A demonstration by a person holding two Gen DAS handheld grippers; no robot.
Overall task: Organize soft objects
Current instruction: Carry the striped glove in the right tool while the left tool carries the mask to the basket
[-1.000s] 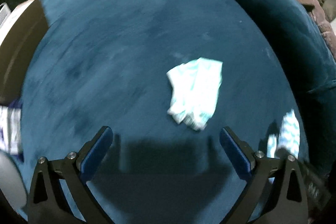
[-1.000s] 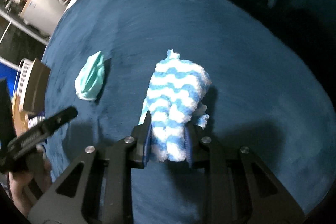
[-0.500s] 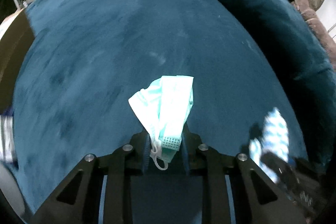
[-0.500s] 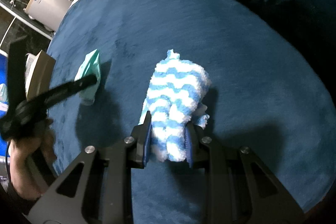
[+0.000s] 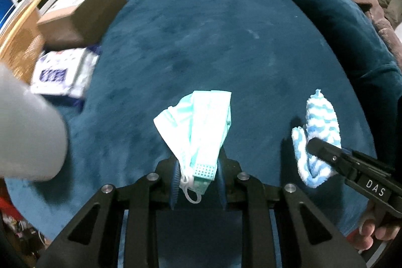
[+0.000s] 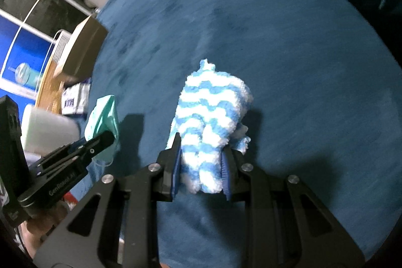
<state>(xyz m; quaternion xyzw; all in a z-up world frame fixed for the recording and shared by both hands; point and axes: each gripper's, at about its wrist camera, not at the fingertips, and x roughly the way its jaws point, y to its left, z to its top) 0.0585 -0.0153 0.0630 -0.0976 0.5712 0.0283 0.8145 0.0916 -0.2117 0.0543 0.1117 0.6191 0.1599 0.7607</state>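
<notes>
My left gripper (image 5: 197,173) is shut on a pale green face mask (image 5: 198,127) and holds it above the blue velvet sofa seat (image 5: 201,29). The mask also shows in the right wrist view (image 6: 103,117), pinched in the left gripper (image 6: 105,142). My right gripper (image 6: 201,168) is shut on a fluffy blue-and-white striped sock (image 6: 211,114). In the left wrist view the sock (image 5: 319,122) hangs in the right gripper (image 5: 316,146) to the right of the mask.
A brown cardboard box (image 5: 85,14) and a white-and-blue tissue pack (image 5: 62,72) lie at the seat's left edge. A grey-white rounded object (image 5: 27,127) is near left. The sofa's backrest (image 5: 339,11) rises at right. A round wooden table (image 6: 47,82) stands left.
My left gripper went from open above the mask to shut on it, then lifted it. The view swung left, bringing the box and tissue pack into sight. The right gripper kept hold of the sock.
</notes>
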